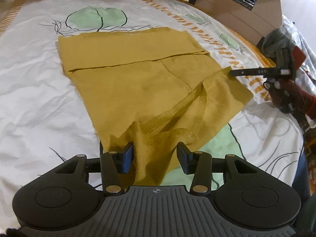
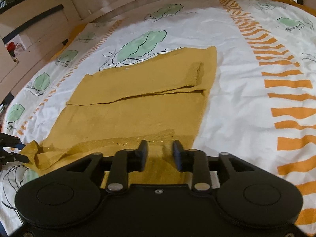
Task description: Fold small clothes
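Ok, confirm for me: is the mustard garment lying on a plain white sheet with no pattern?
No: the sheet under the mustard garment carries green leaf prints and orange stripes.

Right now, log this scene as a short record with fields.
surface: bedsheet with green leaf print and orange stripes
garment: mustard top, spread flat, far sleeve folded across it
near sleeve: rumpled, not yet folded
left gripper: open, fabric bunched between the pads, not pinched
right gripper: open, over the garment's near edge
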A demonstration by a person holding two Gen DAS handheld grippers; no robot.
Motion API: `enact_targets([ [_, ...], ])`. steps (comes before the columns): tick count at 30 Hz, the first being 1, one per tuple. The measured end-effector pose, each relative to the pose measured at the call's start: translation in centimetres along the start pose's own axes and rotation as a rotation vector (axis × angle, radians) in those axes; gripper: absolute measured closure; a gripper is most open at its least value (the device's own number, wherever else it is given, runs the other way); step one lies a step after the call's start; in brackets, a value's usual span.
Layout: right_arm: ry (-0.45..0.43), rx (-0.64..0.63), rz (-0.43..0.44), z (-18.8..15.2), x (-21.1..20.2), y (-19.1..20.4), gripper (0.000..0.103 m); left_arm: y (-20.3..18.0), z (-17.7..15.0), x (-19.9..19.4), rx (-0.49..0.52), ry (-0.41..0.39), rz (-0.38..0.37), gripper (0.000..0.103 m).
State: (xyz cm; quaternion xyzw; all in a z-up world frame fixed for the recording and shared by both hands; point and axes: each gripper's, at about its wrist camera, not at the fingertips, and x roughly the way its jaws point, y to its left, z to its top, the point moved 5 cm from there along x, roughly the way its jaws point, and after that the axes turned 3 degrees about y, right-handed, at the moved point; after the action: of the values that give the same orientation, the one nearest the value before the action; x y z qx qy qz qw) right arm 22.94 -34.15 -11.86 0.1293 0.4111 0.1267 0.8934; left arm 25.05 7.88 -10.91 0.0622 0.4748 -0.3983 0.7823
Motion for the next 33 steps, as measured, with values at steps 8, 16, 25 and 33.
enact_targets([
  [8,0.024,-0.020,0.019,-0.1,1.2,0.5,0.060,0.3,0.1,0.0,-0.034,-0.012,-0.023,0.059],
  [16,0.034,-0.027,0.030,-0.2,1.8,0.7,0.060,1.1,0.5,-0.3,-0.090,-0.039,-0.032,0.059],
  [25,0.033,-0.058,0.031,-0.2,2.0,1.3,0.093,1.3,0.6,-0.4,-0.109,-0.079,0.039,0.098],
  [33,-0.053,-0.045,0.007,0.4,-0.1,1.2,0.094,1.5,2.3,-3.6,-0.142,-0.271,0.128,0.098],
])
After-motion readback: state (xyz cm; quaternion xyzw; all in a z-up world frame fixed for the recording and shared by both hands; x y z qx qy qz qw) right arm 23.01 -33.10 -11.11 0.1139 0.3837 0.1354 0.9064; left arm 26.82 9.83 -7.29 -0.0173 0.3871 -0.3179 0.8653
